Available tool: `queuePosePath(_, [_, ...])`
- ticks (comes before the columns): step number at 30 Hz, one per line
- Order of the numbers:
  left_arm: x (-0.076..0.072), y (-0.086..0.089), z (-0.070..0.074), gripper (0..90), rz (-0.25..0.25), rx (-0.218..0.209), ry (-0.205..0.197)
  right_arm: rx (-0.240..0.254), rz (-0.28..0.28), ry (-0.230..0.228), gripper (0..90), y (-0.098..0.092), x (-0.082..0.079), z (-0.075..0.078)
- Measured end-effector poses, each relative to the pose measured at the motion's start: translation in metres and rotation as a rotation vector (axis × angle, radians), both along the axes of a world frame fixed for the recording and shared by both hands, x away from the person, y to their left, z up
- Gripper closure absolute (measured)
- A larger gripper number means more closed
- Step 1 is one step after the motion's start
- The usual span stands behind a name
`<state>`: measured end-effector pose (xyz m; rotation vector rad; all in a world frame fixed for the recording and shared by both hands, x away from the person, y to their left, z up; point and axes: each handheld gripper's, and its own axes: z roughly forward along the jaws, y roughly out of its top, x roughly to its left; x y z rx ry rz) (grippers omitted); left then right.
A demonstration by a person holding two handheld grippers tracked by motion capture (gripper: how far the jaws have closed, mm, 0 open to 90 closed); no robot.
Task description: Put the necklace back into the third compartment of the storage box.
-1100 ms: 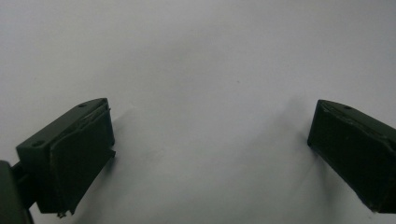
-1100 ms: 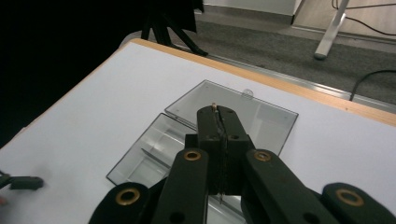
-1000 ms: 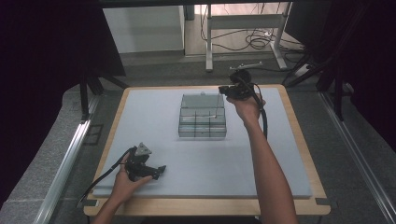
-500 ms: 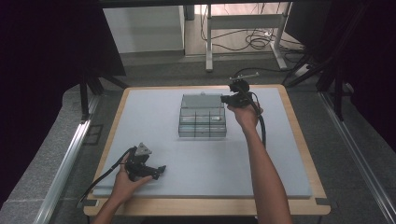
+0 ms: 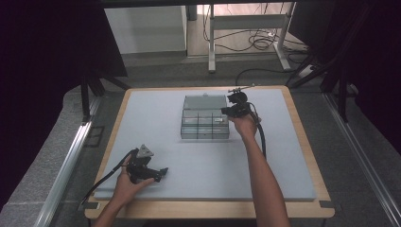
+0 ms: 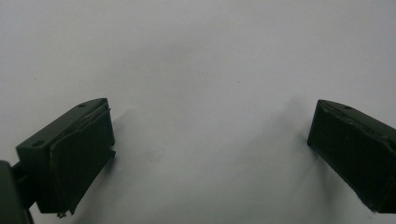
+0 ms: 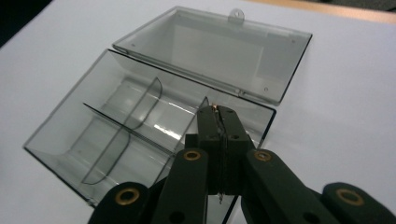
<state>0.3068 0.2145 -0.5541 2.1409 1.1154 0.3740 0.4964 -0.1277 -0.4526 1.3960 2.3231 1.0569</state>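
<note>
Since the earlier frames the right claw (image 5: 226, 112) has come down from above the far right corner of the clear plastic compartment box (image 5: 204, 124) to its right edge, while the left claw (image 5: 161, 173) has kept its place near the front left of the desk (image 5: 283, 161).

The box sits at the middle of the grey mat, toward the far side, with its hinged lid (image 7: 219, 44) laid fully open and flat behind it. In the right gripper view the dividers stand inside and the compartments that can be seen look empty.

The right claw (image 7: 218, 114) is pressed together. A tiny glint of something metallic or coppery (image 7: 215, 107) shows at its very tip; it is too small to name, and I cannot tell for certain that it is a held part and not the claw's own edge. The tip hangs over the compartment at the box's near corner in that view.

The left claw (image 6: 205, 154) is spread wide over bare mat, holding nothing.

By my reading, the lid-opening step is done and the work now is placing a small item into a compartment. Releasing it, any further items and shutting the lid all appear left to do.
</note>
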Motion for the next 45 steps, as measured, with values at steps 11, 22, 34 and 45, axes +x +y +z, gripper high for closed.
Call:
queuePosePath(11, [0.000, 0.000, 0.000, 0.4, -0.001, 0.000, 0.000, -0.024, -0.003, 0.039, 87.8, 0.003, 0.005, -0.022])
queuePosePath(22, [0.000, 0.000, 0.000, 0.4, -0.001, 0.000, 0.001, -0.015, 0.016, 0.071, 61.7, 0.000, 0.002, -0.023])
queuePosePath(34, [0.000, 0.000, 0.000, 0.3, -0.001, 0.000, 0.002, 0.063, 0.082, -0.051, 40.5, -0.032, -0.049, -0.005])
queuePosePath(45, [0.000, 0.000, 0.000, 0.3, -0.001, -0.001, 0.001, 0.035, 0.132, -0.131, 31.0, -0.095, -0.133, -0.020])
